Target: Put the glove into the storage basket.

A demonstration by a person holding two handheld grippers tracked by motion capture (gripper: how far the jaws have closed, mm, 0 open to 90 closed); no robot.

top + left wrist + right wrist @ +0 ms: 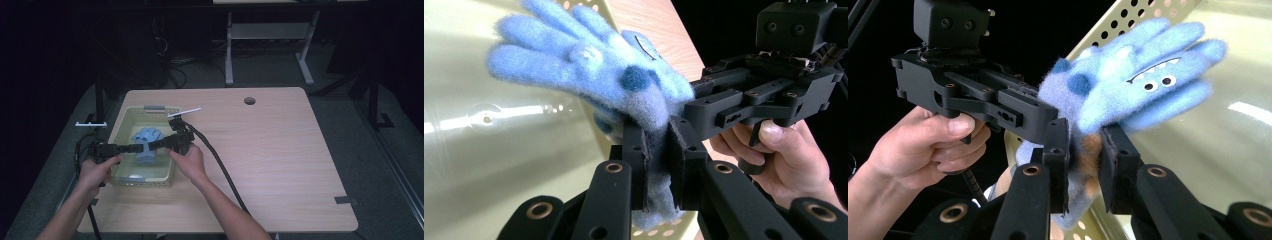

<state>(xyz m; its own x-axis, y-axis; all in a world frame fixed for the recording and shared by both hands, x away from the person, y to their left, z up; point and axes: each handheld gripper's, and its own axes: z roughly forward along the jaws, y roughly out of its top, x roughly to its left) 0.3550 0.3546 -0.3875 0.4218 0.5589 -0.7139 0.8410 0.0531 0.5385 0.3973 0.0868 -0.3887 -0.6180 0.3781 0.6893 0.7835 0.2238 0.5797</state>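
Observation:
A fuzzy light-blue glove (pixel 148 135) with dark blue spots hangs above a pale yellow perforated basket (pixel 142 181) at the table's left. My left gripper (pixel 142 147) comes in from the left and my right gripper (pixel 152 145) from the right; their tips meet at the glove. In the left gripper view my left gripper (pixel 656 136) is shut on the cuff, and the glove (pixel 589 65) spreads its fingers up and left. In the right gripper view my right gripper (pixel 1085 134) is shut on the same cuff, below the glove's (pixel 1140 75) cartoon monster face. More blue fabric (pixel 145 158) hangs beneath.
The basket's floor (pixel 499 160) lies bare under the glove. The wooden table (pixel 265 150) stretches open to the right, with a cable hole (pixel 249 100) at the back. A thick black cable (pixel 225 172) trails from the right gripper across the table towards the front edge.

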